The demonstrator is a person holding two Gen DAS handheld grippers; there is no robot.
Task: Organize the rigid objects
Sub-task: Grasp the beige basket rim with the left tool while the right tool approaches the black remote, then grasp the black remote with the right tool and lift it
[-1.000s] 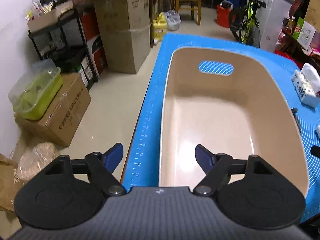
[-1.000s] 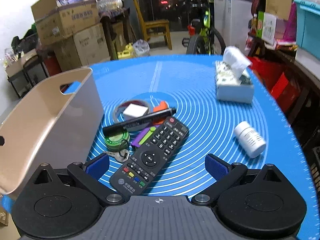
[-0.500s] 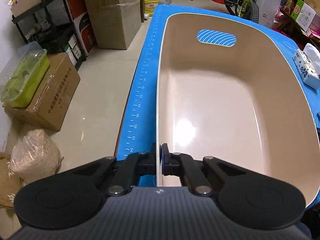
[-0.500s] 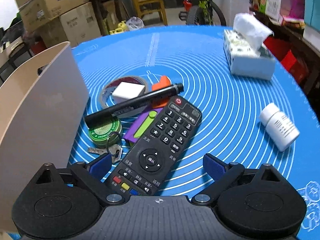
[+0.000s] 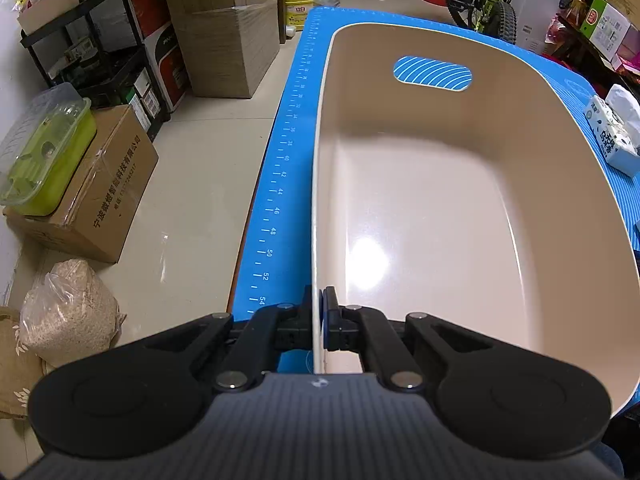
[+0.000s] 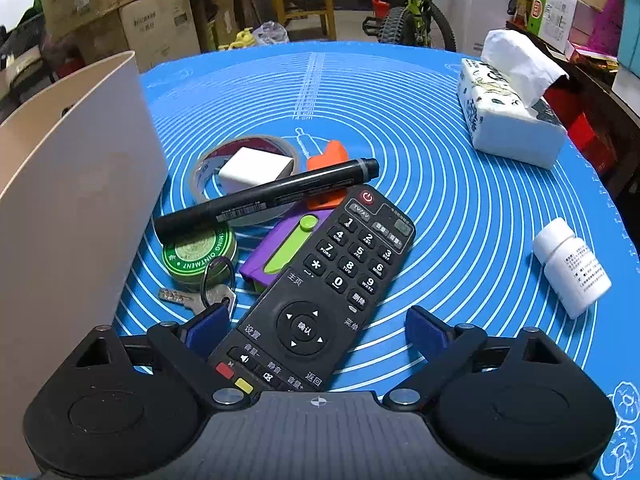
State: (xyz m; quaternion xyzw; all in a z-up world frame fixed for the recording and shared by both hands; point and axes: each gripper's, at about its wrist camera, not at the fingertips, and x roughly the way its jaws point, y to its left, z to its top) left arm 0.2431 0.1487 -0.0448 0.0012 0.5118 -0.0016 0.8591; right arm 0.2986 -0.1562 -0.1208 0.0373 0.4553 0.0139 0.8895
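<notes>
While the left claw [image 5: 320, 320] is clenched on the near wall of the beige bin [image 5: 460, 208], one pad outside and one inside the thin rim, the bin sits on the blue mat [image 5: 280, 184] along the table's left edge, nothing seen inside it. Handle cutout in far wall shows mat through it.

Right claw [image 6: 320, 330] is released, jaws wide and just been closing in a bit; the lower end of the black remote [image 6: 320, 292] lies between the pads, neither pad pressing on it. Left blue pad is just beside the remote's edge, over the keys [image 6: 192, 298]; right pad stands apart from the remote.

Clutter left of and beyond the remote: keys on a ring touching a green ointment tin [image 6: 198, 254]; black marker [image 6: 268, 196] lying across the tin, a tape roll [image 6: 244, 168] and an orange piece [image 6: 330, 156]; white block [image 6: 256, 168] inside the tape roll; purple-and-green item [image 6: 280, 252] against the remote's left side. Bin's outer wall [image 6: 76, 200] stands just left of this pile.

White pill bottle [image 6: 572, 268] lies on its side, well apart to the right. Tissue pack [image 6: 508, 120] at far right of the mat.
</notes>
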